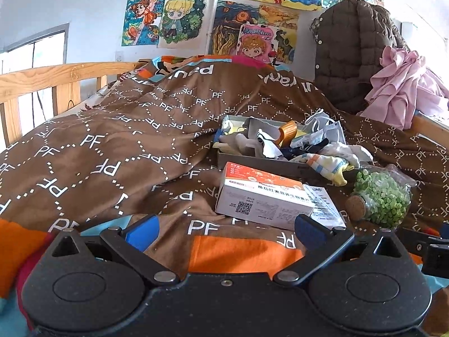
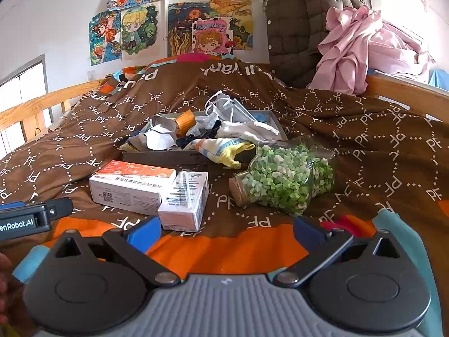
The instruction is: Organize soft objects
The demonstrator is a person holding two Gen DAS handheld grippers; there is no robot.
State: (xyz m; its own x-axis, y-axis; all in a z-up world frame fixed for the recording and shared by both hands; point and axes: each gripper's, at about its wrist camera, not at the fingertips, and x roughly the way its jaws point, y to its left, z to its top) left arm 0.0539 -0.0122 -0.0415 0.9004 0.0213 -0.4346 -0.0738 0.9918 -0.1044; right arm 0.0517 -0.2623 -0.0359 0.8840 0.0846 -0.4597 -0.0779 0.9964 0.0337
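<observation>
A shallow grey box (image 1: 252, 161) (image 2: 157, 156) sits on the brown quilt, filled with a jumble of socks, face masks and small cloths. A striped yellow-toed sock (image 1: 329, 167) (image 2: 221, 150) hangs over its near edge. My left gripper (image 1: 224, 231) is open and empty, low over the quilt in front of an orange-and-white medicine box (image 1: 263, 196). My right gripper (image 2: 227, 231) is open and empty, just behind a small white carton (image 2: 185, 205). The left gripper's side shows at the left edge of the right wrist view (image 2: 33, 216).
A star-shaped glass jar of green paper stars (image 1: 380, 199) (image 2: 283, 179) lies on its side right of the boxes. The medicine box also shows in the right wrist view (image 2: 130, 186). A wooden bed rail (image 1: 56, 84) runs on the left. A brown padded coat (image 1: 353, 53) and pink cloth (image 1: 404, 90) pile at the back right.
</observation>
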